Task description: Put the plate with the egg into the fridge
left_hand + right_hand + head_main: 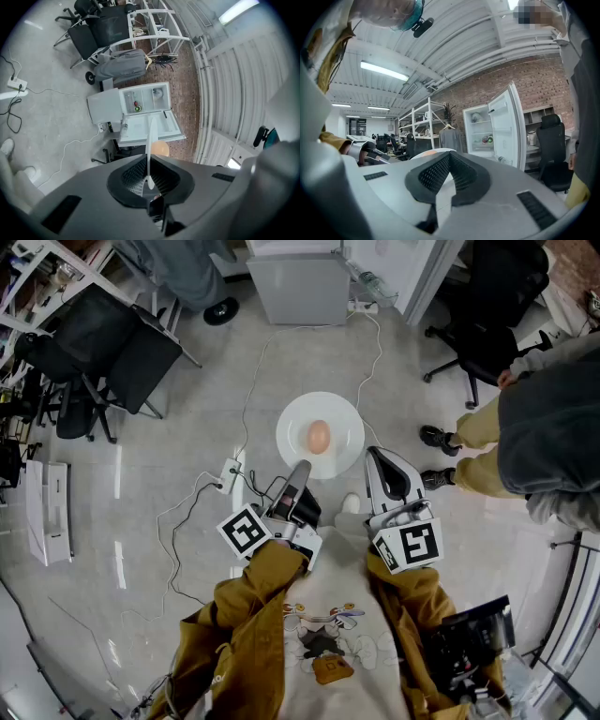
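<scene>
I find the left hand-held gripper (298, 471) clamped on the plate (342, 418) at its near rim. The open fridge (300, 287) lies straight ahead, far. The right hand-held gripper (375, 457) is closed and empty.

Bright ceiling strip lights (384, 70), fisheye-warped edges

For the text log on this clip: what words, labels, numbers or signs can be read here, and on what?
No text can be read.
Left cube marker, right cube marker: patterns, no letters.
Sweatshirt print: cartoon, any lettering too blurred.
Items in the fridge: labels too small.
</scene>
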### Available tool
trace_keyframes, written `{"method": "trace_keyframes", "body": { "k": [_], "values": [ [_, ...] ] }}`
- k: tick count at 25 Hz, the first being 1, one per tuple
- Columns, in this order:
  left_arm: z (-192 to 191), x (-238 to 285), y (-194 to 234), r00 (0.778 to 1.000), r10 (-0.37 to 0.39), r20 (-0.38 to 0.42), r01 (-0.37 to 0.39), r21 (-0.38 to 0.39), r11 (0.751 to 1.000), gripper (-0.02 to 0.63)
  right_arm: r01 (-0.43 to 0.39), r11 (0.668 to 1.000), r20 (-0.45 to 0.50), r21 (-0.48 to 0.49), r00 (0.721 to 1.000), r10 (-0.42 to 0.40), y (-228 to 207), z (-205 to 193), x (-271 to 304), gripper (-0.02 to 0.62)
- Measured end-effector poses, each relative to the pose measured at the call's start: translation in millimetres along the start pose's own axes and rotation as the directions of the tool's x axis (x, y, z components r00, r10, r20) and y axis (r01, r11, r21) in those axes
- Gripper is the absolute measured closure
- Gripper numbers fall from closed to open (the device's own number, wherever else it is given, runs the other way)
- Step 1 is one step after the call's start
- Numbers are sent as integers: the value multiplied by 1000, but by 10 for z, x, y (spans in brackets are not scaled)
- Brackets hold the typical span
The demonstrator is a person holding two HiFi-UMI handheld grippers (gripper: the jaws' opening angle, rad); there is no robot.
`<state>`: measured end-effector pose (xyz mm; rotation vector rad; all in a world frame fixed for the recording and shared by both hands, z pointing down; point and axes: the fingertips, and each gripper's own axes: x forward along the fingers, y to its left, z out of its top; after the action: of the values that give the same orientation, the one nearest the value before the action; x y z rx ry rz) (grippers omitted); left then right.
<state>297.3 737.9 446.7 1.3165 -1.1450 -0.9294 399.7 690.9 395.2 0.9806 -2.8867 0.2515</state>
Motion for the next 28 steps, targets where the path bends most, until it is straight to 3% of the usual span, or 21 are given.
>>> {"method": "trace_keyframes", "body": {
  "k": [14,28],
  "values": [
    [-224,226,61,1000,20,5,-20,-3,1000,589,-10,999,2,37,1000,10,-286,-99,-122,589],
    [-653,720,87,998,42,42,-42,-2,999,589,-8,995,16,102,1000,6,-1130,-245,-288,589]
  ]
}}
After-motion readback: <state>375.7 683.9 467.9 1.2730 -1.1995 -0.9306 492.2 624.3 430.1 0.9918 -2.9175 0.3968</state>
